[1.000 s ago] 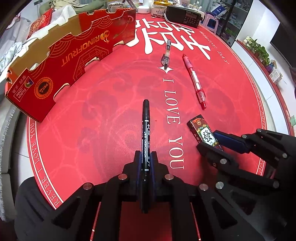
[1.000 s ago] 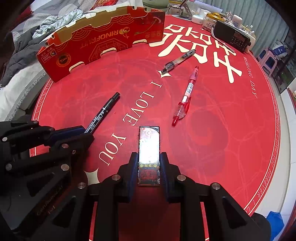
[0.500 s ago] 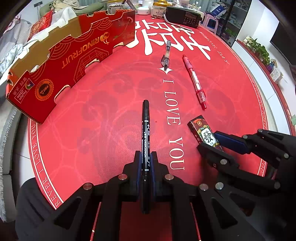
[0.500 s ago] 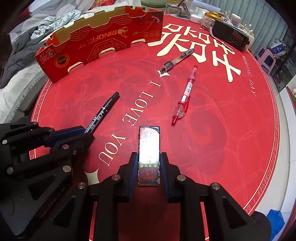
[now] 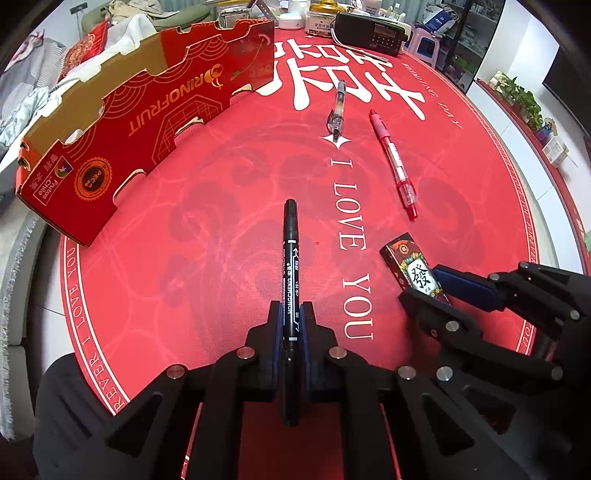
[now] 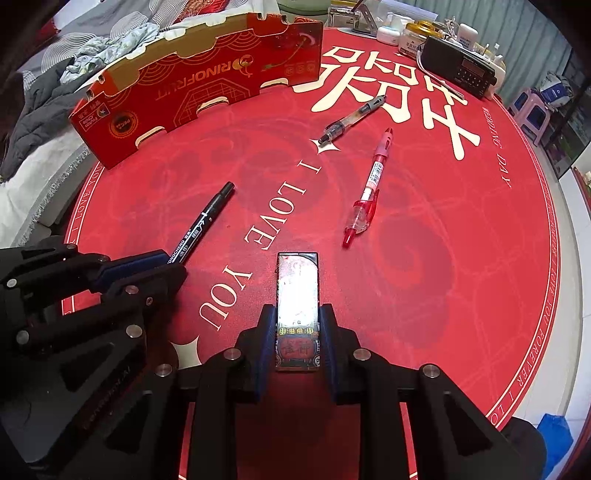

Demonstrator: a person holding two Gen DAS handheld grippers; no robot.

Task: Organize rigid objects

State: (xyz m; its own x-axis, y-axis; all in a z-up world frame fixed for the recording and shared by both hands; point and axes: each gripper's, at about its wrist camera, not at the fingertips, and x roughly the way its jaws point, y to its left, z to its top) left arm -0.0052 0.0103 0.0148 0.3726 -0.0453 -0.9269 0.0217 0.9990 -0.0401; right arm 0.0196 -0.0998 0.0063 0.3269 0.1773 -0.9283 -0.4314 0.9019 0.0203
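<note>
Black and slim, the marker (image 5: 290,273) is pinched between the pads of the left gripper (image 5: 290,325), whose jaws are pressed against its barrel near the rear half. Its long axis runs straight along the fingers, with the capped end pointing away from the camera toward the middle of the red round mat (image 5: 221,206); the rear end passes back between the fingers toward the gripper body. In the right wrist view the same marker is seen slanting up and to the right out of the left gripper's blue pads.

A small patterned box (image 6: 297,310) is clamped by the right gripper (image 6: 297,325), whose jaws are closed on its two long sides. Its long axis is likewise aligned with the fingers, the far short end pointing forward toward the "I LOVE YOU" lettering on the mat. Whether the box or the marker touches the mat cannot be told.

Two pens are left lying on the mat farther out: a clear pen (image 5: 338,110) with its dark tip beside a white star mark, and a pink pen (image 5: 393,162) just beside it, the two being apart and roughly parallel in the left view. A red cardboard box (image 5: 147,122) printed "RINOFRUIT" is stood at the mat's far left edge, and a black radio (image 5: 369,33) is seen at the far rim.
</note>
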